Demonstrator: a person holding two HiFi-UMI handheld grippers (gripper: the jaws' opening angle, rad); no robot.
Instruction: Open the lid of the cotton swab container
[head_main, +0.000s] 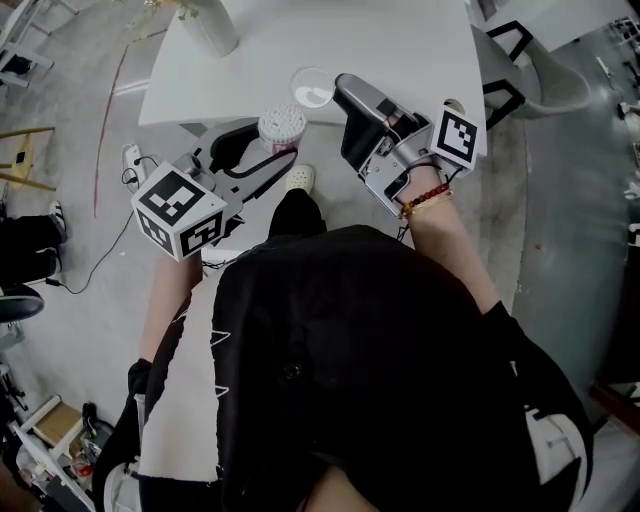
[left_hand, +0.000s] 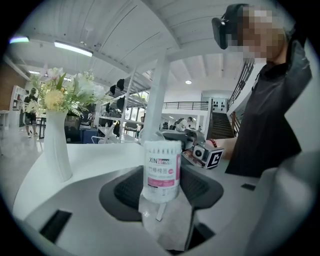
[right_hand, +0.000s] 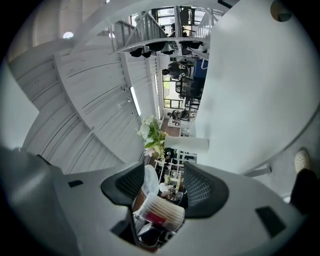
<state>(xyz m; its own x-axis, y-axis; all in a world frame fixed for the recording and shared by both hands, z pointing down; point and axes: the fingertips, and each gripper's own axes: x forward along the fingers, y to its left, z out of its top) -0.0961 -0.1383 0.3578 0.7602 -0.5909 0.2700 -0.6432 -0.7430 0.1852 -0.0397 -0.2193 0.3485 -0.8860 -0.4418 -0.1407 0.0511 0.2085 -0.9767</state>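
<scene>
A cotton swab container (head_main: 282, 125) with a pink label (left_hand: 161, 170) stands upright between the pads of my left gripper (head_main: 268, 148), which is shut on it at the table's near edge. Its top is uncovered and the swab ends show (right_hand: 161, 212). The clear round lid (head_main: 313, 88) sits off the container, just beyond its rim. In the right gripper view the lid (right_hand: 150, 180) shows close to one pad. I cannot tell whether it is still joined to the container. My right gripper (head_main: 350, 92) is rolled on its side, with its jaws wide and not pressing on anything.
A white vase of flowers (left_hand: 57, 150) stands at the far left of the white table (head_main: 400, 50). The person's shoe (head_main: 298, 178) and a power strip with cables (head_main: 130, 165) are on the floor below the table edge.
</scene>
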